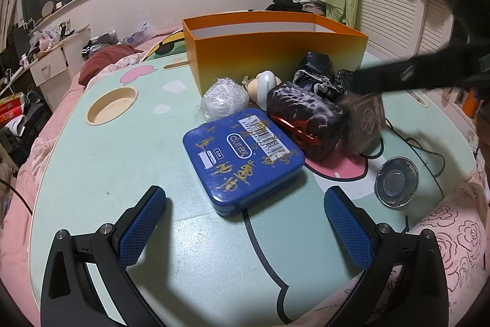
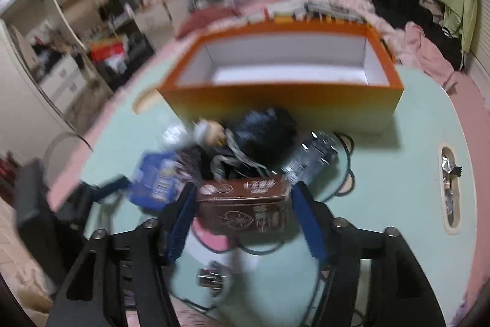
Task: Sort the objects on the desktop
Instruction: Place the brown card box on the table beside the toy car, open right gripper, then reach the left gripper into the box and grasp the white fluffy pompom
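A rectangular brown carton (image 2: 245, 204) lies between the right gripper (image 2: 245, 210)'s spread blue pads, just before the orange box (image 2: 284, 100). The left gripper (image 1: 245, 222) gapes, empty, near the glossy blue tin (image 1: 242, 158).

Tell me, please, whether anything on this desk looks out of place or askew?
Yes. The orange box is empty, while the things to sort lie heaped in front of it. The blue tin lies askew, and a glass dish sits apart near the table's edge.
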The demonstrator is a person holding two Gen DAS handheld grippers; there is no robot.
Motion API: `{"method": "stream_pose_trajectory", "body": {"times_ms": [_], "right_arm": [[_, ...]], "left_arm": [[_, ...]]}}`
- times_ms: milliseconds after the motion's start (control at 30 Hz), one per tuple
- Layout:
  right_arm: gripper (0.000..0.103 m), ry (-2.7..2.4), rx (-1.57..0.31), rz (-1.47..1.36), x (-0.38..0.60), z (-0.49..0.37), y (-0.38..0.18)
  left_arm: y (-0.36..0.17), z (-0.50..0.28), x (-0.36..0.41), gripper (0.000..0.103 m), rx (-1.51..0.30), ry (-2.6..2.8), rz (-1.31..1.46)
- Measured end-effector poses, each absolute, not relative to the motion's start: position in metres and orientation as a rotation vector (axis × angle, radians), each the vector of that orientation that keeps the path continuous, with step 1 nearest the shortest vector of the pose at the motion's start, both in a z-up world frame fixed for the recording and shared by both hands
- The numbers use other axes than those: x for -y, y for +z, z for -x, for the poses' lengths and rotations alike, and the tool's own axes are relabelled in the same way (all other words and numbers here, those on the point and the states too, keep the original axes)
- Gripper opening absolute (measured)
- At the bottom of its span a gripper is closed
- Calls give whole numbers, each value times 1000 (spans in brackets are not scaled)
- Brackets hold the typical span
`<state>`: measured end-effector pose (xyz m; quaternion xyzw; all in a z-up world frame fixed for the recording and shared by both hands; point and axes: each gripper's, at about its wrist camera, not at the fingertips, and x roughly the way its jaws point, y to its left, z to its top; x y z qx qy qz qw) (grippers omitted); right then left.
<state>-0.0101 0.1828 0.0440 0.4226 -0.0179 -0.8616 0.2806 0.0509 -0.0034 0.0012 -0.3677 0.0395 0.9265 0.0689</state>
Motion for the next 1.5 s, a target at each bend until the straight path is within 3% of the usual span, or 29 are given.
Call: {"method": "stream_pose_trajectory", "body": {"times_ms": [100,433,900,1000,1167,1333,1500], "right_arm": [[80,-2407,80,-1015,-201,-14,46],[83,-2573,-178,-985,-214,-53,-13],[88,-2576,-175,-986,-214,-44,-16],[89,-2576,-173,-987,-212,-43,-16],[89,-2575,-173,-989,-209,-42,-15],[89,-2573,-169,-987,-209,-42,-16],[89,-2573,-169,-987,-209,-43,-17]], "left_arm": [[1,-51,4,103,-118,2790,1107],[1,-51,2,103,-129,2794,1108],[3,-51,9,103,-106,2769,1126],[19,-53,10,102,-95,2767,1105],[89,-36,-4,100,-82,2769,970],[128,53,-32,86,157,2540,1172],[95,143,-71,77,229,2365,1593]]}}
